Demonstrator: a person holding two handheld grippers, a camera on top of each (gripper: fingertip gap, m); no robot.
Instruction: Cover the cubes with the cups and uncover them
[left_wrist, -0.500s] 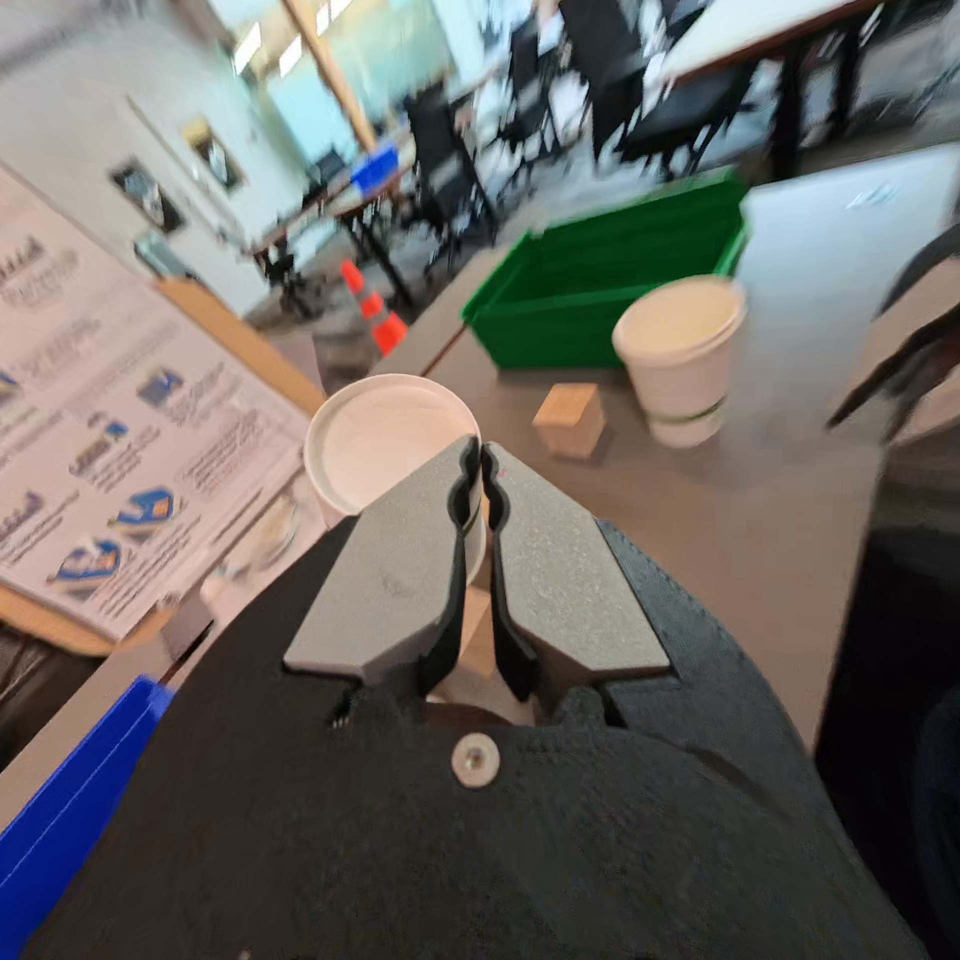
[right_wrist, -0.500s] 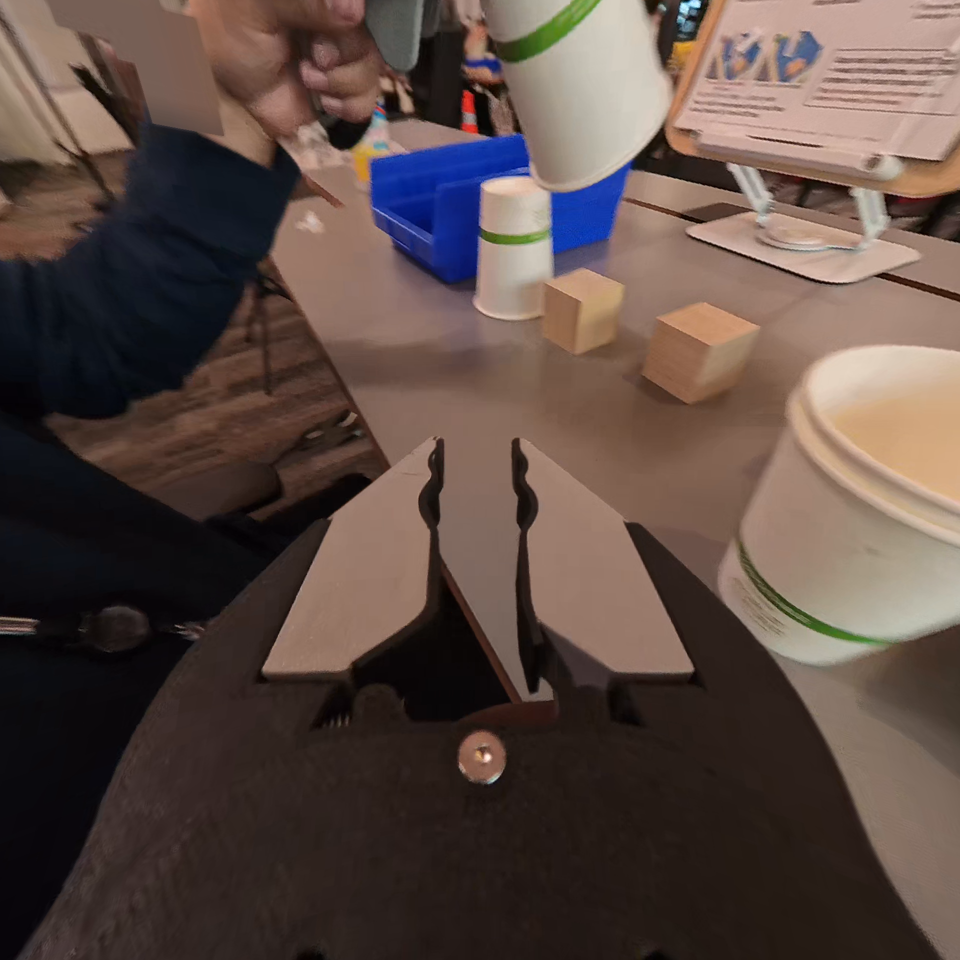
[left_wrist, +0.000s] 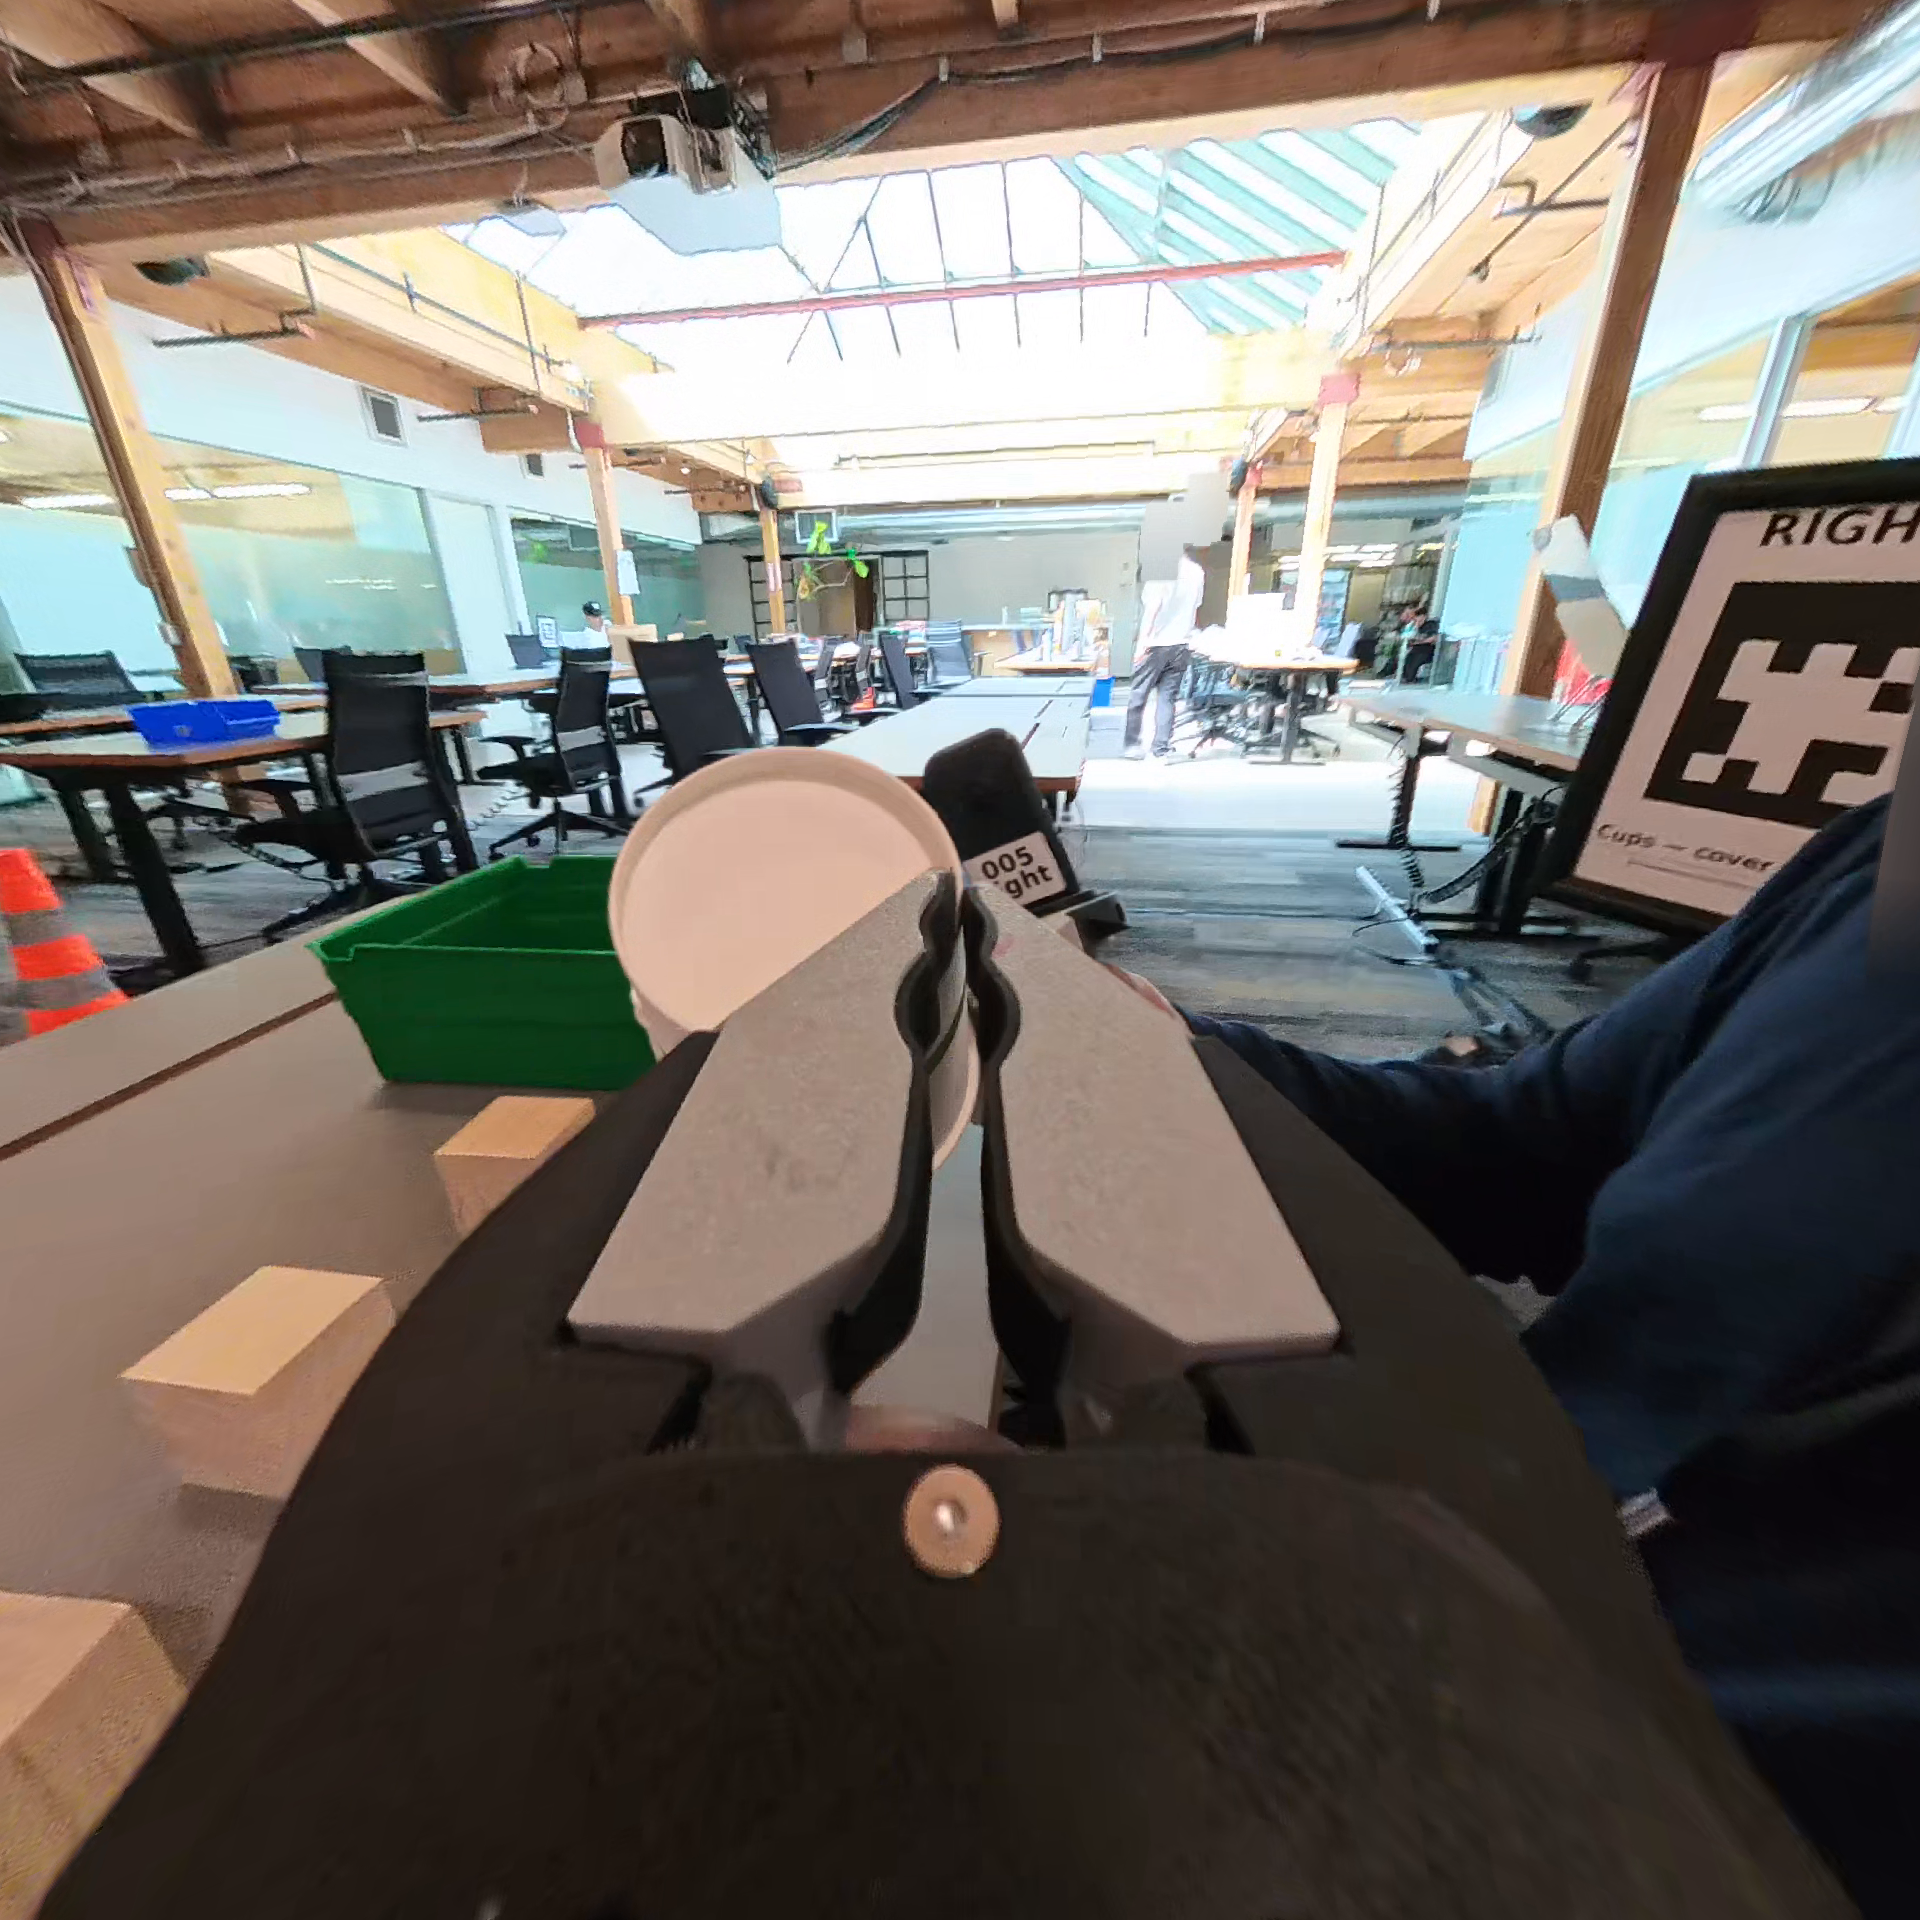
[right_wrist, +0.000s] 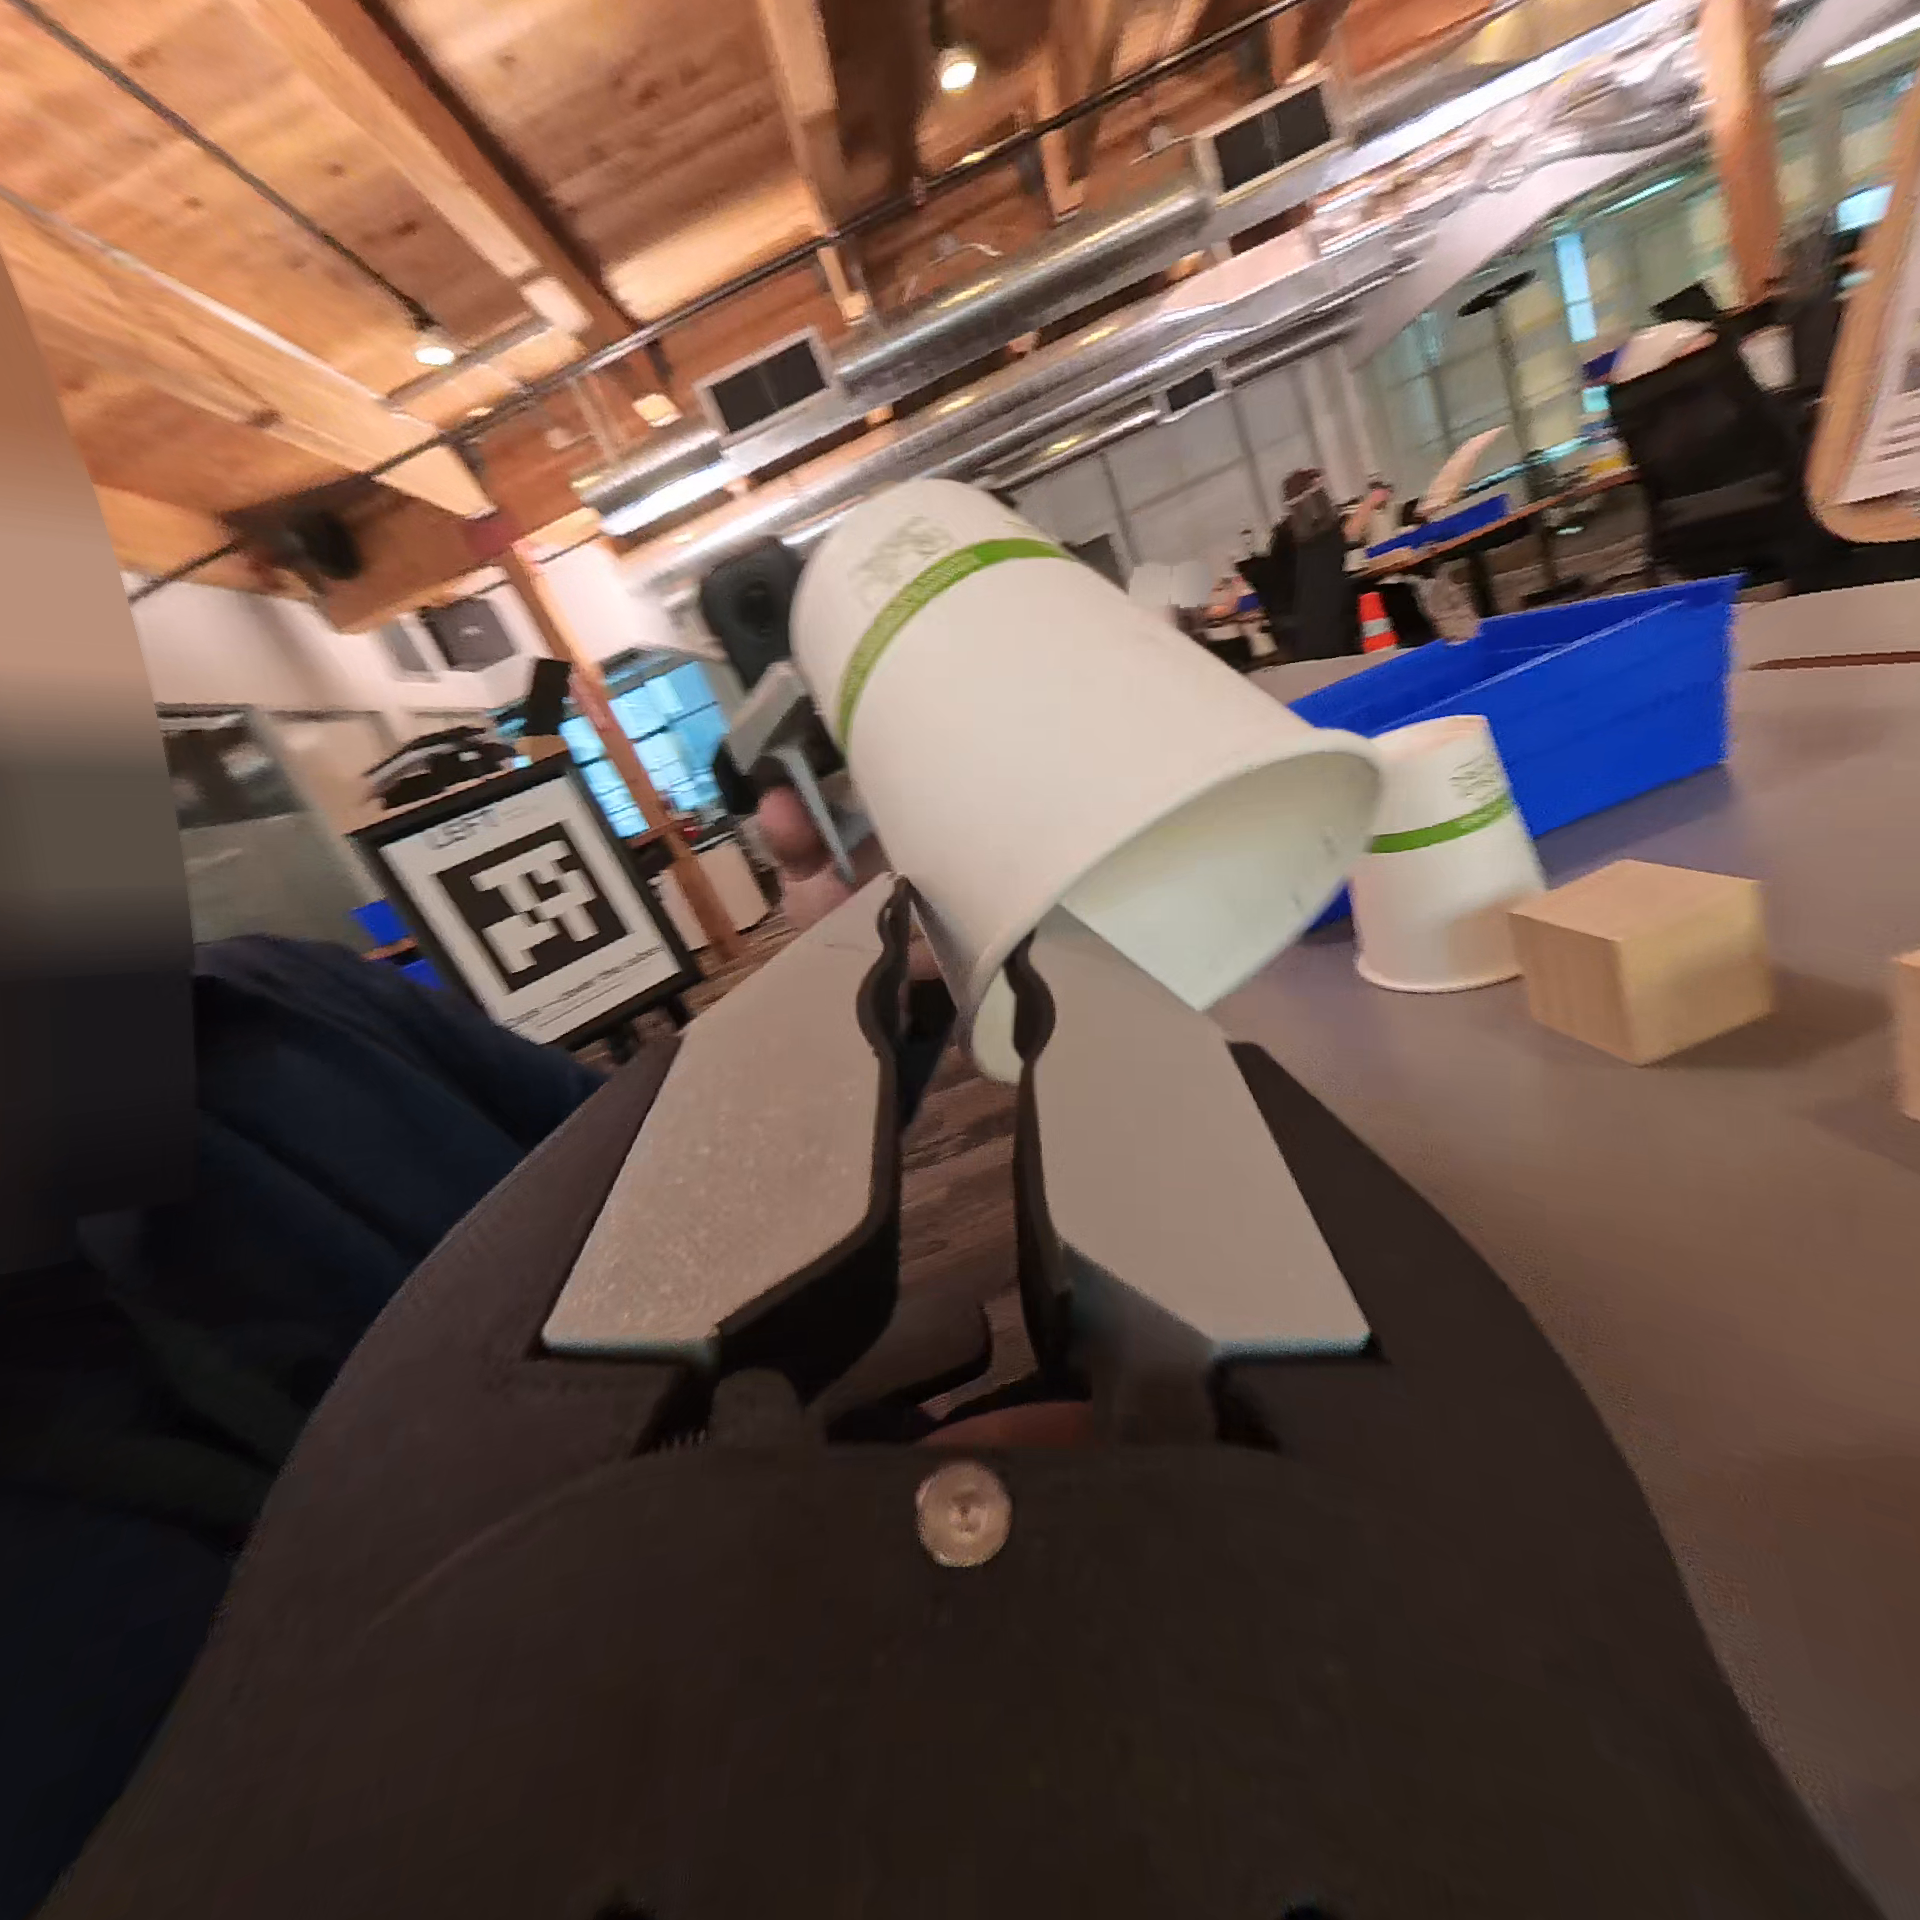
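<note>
In the left wrist view my left gripper (left_wrist: 961, 904) is shut on the wall of a white paper cup (left_wrist: 769, 883) held in the air, its base towards the camera. In the right wrist view the same cup (right_wrist: 1039, 727), which has a green band, hangs tilted with its mouth down. Its rim stands between the fingertips of my right gripper (right_wrist: 961, 935). A dark gap shows between the left pad and the cup wall, so the right gripper is open. Wooden cubes (left_wrist: 260, 1361) (right_wrist: 1642, 966) lie on the grey table (right_wrist: 1558, 1195). A second cup (right_wrist: 1444, 862) stands upside down.
A green bin (left_wrist: 488, 966) sits on the table behind the cubes. A blue bin (right_wrist: 1558, 707) stands behind the upside-down cup. Black-and-white marker boards (right_wrist: 530, 904) stand on the floor beside the table. A dark blue sleeve (left_wrist: 1662, 1091) reaches in from the right.
Both views have tilted up from the table. The left gripper has carried its cup to the right gripper, whose fingertips now straddle the rim. The right jaws have narrowed.
</note>
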